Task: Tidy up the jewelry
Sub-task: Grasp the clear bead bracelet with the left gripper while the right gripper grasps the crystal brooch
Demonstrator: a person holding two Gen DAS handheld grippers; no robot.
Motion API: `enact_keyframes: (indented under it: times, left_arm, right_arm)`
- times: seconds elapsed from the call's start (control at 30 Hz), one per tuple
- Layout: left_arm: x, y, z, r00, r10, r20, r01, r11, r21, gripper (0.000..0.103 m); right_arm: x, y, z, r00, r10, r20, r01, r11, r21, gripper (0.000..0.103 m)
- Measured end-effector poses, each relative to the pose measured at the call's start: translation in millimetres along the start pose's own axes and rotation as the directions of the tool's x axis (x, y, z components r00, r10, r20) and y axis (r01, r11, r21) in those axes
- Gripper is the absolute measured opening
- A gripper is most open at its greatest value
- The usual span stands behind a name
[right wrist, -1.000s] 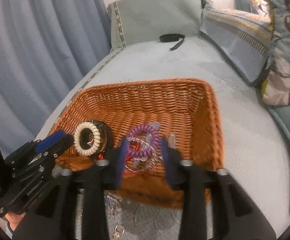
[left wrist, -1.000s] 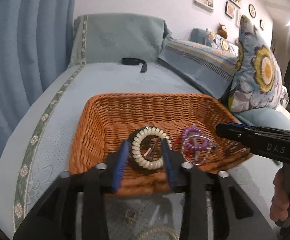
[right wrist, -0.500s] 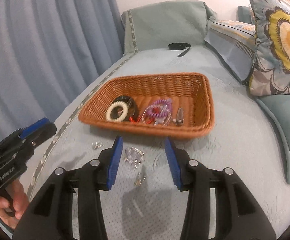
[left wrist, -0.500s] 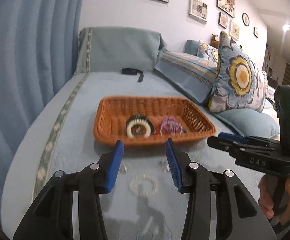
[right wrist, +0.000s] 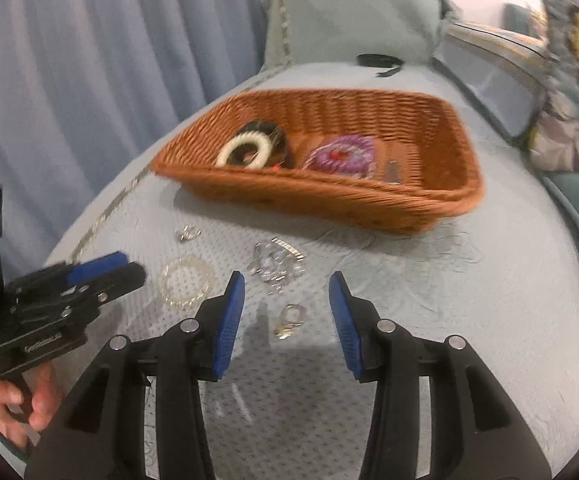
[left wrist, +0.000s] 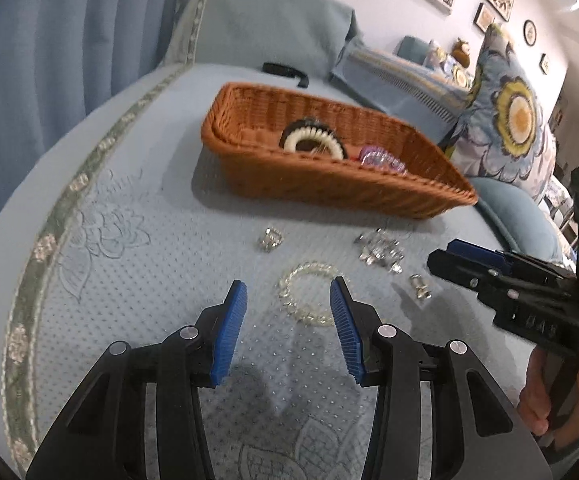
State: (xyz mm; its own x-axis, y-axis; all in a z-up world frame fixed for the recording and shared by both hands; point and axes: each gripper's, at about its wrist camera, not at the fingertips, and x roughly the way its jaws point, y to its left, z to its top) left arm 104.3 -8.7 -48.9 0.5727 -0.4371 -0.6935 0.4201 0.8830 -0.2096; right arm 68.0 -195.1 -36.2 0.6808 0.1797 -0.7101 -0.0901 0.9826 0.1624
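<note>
Now lower the spread, empty left gripper (left wrist: 288, 296) squarely over the clear bead bracelet (left wrist: 308, 293) at frame centre, pinch one side, and carry it to the wicker basket (left wrist: 329, 178) above, the right gripper (right wrist: 287, 292) likewise spread, empty.

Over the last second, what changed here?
Both grippers pulled back from over the basket and now hang open above the loose pieces on the bed: the left gripper at the clear bracelet, the right gripper near a clasp. Nothing was taken. The basket's contents stayed put.
</note>
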Motion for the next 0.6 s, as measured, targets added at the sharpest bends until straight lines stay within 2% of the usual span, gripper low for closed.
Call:
enact_keyframes:
  times: [0.07,0.17,0.3,0.43,0.6]
  left_arm:
    - [6,-3,-1,1.0,0.013,-0.024,-0.013,1.0,0.017,0.042]
    - [11,-6,-3,0.999,0.032,-0.039,-0.03,0.999,0.04,0.042]
    - [13,-7,-3,0.998,0.042,-0.045,-0.039,0.998,0.052,0.042]
    - [13,-4,-3,0.998,0.034,-0.05,-0.032,0.999,0.039,0.042]
    - [14,-3,-2,0.998,0.03,-0.053,-0.028,0.999,0.032,0.042]
  right_arm:
    - [8,6,1,1.0,-0.022,-0.015,0.021,1.0,-0.022,0.04]
    - [18,3,8,0.999,-0.025,-0.036,0.025,1.0,0.008,0.04]
    - [31,-6,20,0.997,-0.05,-0.055,0.052,0.997,0.05,0.028]
    - [49,-7,23,0.994,-0.047,-0.102,0.053,0.997,0.055,0.027]
    - [46,9,17,0.994,-0.041,-0.103,0.039,0.999,-0.023,0.027]
